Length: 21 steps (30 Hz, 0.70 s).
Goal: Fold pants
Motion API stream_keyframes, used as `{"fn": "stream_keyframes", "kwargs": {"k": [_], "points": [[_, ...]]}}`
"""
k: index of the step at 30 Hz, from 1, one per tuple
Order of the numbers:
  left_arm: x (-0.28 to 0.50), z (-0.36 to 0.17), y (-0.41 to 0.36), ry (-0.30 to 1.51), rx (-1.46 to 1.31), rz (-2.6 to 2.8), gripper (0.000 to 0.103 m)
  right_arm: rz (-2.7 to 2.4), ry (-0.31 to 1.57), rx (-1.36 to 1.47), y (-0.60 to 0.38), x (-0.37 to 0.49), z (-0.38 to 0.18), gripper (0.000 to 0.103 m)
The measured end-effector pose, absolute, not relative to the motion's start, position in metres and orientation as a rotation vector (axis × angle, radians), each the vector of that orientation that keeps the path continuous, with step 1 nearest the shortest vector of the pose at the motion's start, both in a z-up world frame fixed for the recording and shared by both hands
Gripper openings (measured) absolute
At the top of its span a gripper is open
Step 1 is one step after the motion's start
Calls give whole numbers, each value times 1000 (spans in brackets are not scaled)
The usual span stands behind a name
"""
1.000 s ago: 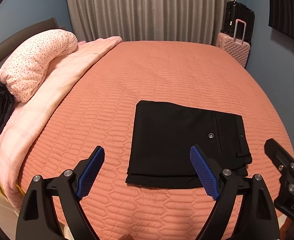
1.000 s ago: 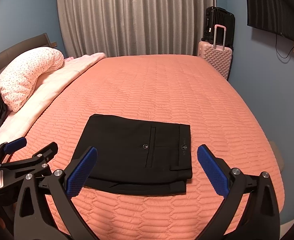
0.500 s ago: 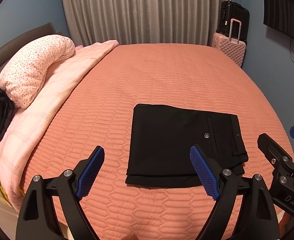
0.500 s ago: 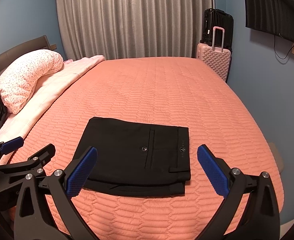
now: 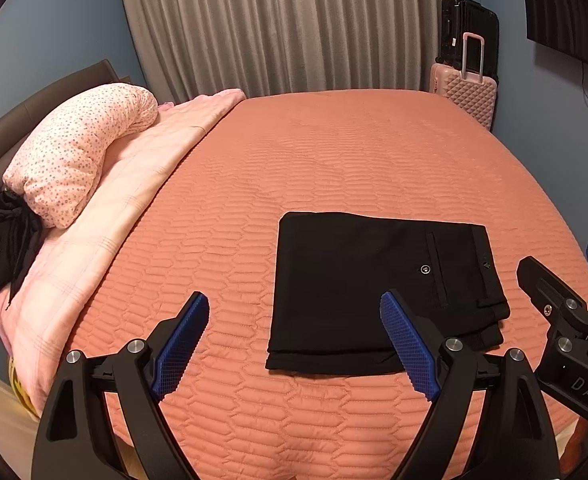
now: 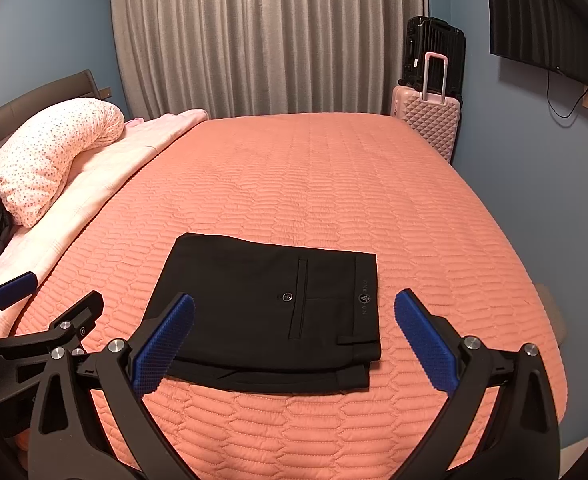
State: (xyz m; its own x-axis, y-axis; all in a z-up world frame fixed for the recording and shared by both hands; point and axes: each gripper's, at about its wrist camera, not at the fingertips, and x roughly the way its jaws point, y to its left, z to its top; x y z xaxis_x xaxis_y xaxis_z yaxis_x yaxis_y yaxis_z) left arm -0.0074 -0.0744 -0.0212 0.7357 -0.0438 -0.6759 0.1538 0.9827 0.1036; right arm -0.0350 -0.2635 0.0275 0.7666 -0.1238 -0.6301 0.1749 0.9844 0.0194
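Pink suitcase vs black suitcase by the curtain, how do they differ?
The pink suitcase has a diamond-quilted shell; the black suitcase has ribs. The pink one's handle is raised; no raised handle shows on the black one. The pink one stands nearer the bed, and the black one shows above and behind it. Both are hard-shell and upright.

Warm, even indoor light falls on the salmon quilted bedspread (image 5: 334,152), casting only soft shadows. Both fisheye views are sharp at centre, bending the grey pleated curtain (image 6: 270,36) and vignetting black at corners.
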Motion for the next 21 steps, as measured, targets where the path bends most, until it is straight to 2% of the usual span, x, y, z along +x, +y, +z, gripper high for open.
{"fn": "stream_keyframes", "kwargs": {"k": [21], "points": [[6,-38,-68,797,129,-159,86,-180,701,75,-260,-30,20,98]]}}
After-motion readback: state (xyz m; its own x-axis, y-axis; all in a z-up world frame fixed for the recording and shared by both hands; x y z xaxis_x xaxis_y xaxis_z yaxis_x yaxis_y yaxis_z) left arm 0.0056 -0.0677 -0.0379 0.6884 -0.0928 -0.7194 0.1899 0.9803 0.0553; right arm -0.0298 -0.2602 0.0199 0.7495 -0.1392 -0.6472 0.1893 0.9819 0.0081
